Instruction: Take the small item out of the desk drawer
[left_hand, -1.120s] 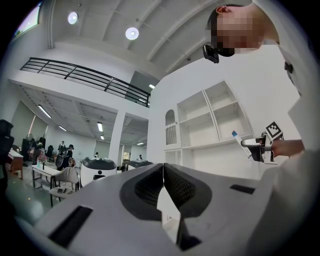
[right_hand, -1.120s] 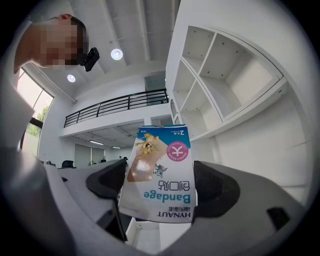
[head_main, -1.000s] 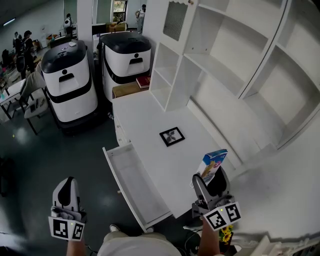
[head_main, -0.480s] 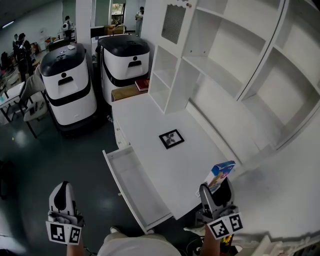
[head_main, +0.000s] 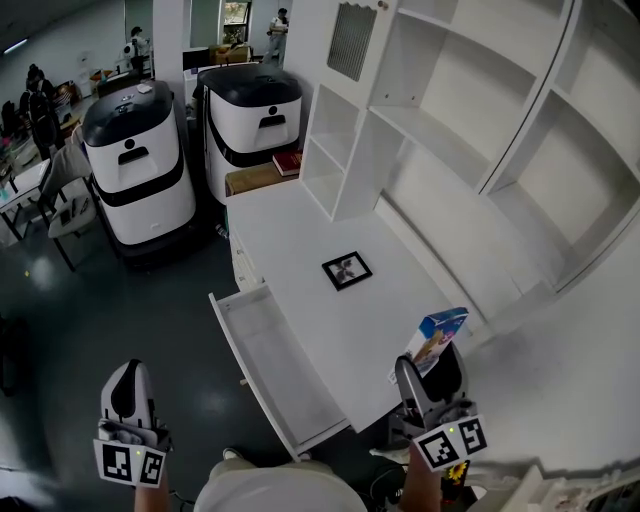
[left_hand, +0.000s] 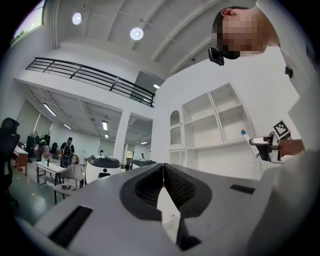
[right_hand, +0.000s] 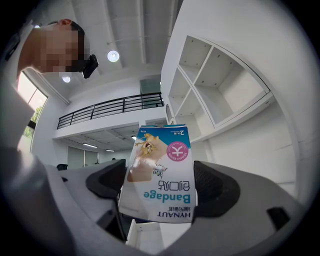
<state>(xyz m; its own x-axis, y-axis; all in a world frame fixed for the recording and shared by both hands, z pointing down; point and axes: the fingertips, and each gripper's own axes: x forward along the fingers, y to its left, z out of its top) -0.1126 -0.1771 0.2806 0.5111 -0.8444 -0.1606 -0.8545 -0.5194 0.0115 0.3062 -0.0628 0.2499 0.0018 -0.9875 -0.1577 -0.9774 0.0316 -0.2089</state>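
Observation:
My right gripper is shut on a small bandage box, white and blue with a pink circle, held above the desk's near right corner. The right gripper view shows the bandage box upside down between the two dark pads, pointing up toward the shelves. The desk drawer stands pulled out to the left of the white desk, and its inside looks bare. My left gripper hangs over the dark floor left of the drawer, its jaws closed together with nothing in them.
A small black picture frame lies on the desk top. A tall white shelf unit rises behind the desk. Two white-and-black machines stand on the floor beyond the desk. People and tables are far off at the left.
The right gripper with the bandage box has stayed near the desk's near right corner, shifting slightly. The left gripper dropped a little lower and has since held still.

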